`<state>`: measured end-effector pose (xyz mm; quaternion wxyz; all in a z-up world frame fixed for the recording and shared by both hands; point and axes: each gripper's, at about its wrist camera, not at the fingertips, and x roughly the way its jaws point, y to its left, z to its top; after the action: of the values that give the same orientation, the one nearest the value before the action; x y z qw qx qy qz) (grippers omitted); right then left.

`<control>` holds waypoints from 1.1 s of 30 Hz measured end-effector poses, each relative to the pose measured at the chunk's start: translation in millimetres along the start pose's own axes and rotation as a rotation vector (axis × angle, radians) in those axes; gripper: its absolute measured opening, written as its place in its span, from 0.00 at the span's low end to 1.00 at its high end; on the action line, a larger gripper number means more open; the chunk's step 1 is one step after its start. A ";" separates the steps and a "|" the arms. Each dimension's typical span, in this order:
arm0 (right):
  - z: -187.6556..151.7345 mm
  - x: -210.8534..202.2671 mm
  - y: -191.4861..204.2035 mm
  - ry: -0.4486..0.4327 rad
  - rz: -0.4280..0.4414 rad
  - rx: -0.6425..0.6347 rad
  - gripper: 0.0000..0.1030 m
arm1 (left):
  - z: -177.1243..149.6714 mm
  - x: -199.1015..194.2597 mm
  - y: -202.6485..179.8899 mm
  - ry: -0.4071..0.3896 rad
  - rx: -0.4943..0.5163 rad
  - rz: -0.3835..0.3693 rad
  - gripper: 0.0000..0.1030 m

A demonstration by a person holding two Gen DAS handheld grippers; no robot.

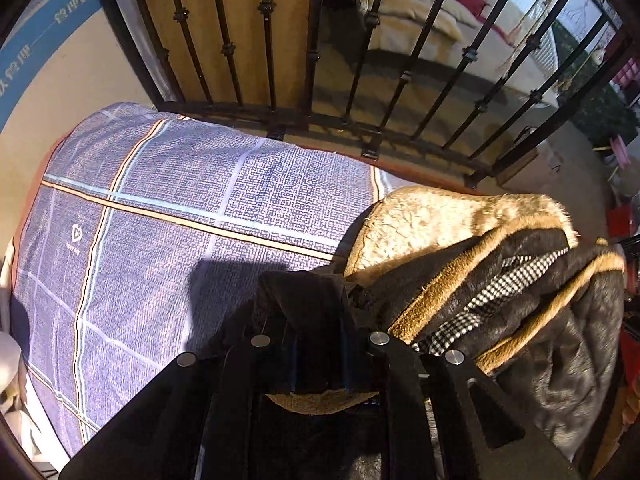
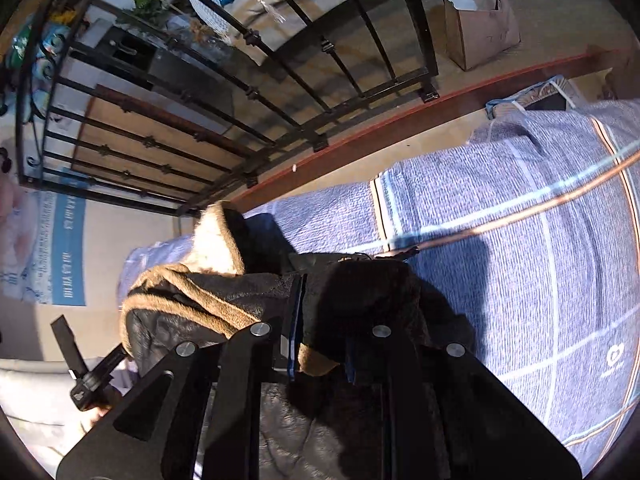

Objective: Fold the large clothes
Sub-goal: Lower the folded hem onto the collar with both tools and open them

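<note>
The left gripper (image 1: 316, 320) and right gripper (image 2: 320, 320) each pinch the coat (image 1: 520, 280), lifting it over the bed (image 1: 180, 208) to spread it flat.

Jacket (image 1: 540, 320): glossy leather, fleece lining; bedsheet (image 1: 180, 200): woven cloth.

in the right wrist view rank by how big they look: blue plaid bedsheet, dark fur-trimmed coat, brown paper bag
1. blue plaid bedsheet
2. dark fur-trimmed coat, though close to the camera, so unsure
3. brown paper bag, farther off
</note>
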<state>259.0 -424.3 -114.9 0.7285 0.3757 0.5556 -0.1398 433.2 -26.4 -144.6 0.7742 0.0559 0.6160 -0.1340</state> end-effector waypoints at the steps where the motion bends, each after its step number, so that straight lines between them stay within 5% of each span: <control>1: 3.7 11.1 1.2 0.011 -0.028 -0.015 0.17 | 1.4 8.4 -2.3 0.010 0.006 0.016 0.16; 10: 2.7 56.6 -8.1 0.025 -0.094 0.056 0.18 | 11.8 38.8 -10.8 0.033 0.014 0.081 0.18; 15: 8.0 51.9 -21.7 0.043 -0.014 0.138 0.26 | 17.1 12.5 13.8 0.010 -0.093 -0.059 0.21; 20: 4.8 47.7 -57.6 0.075 0.154 0.379 0.33 | 19.8 -38.0 55.6 -0.040 -0.264 -0.325 0.35; 23: 1.1 46.2 -73.2 0.072 0.262 0.535 0.56 | 14.6 -71.3 51.7 -0.067 -0.202 -0.346 0.40; 26: 7.1 33.7 -67.5 0.053 0.276 0.532 0.71 | 5.5 -93.8 38.6 -0.084 -0.124 -0.339 0.42; 30: 18.5 6.9 -52.1 0.021 0.249 0.439 0.77 | 4.8 -81.4 77.0 -0.058 -0.399 -0.513 0.55; 33: 20.6 -26.4 -34.2 -0.055 0.170 0.307 0.77 | 10.8 -95.3 104.9 -0.157 -0.551 -0.511 0.55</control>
<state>243.2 -467.6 -102.1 0.6867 0.5243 0.4736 -0.1713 452.8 84.6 -58.0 0.7465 -0.3202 0.5620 -0.1559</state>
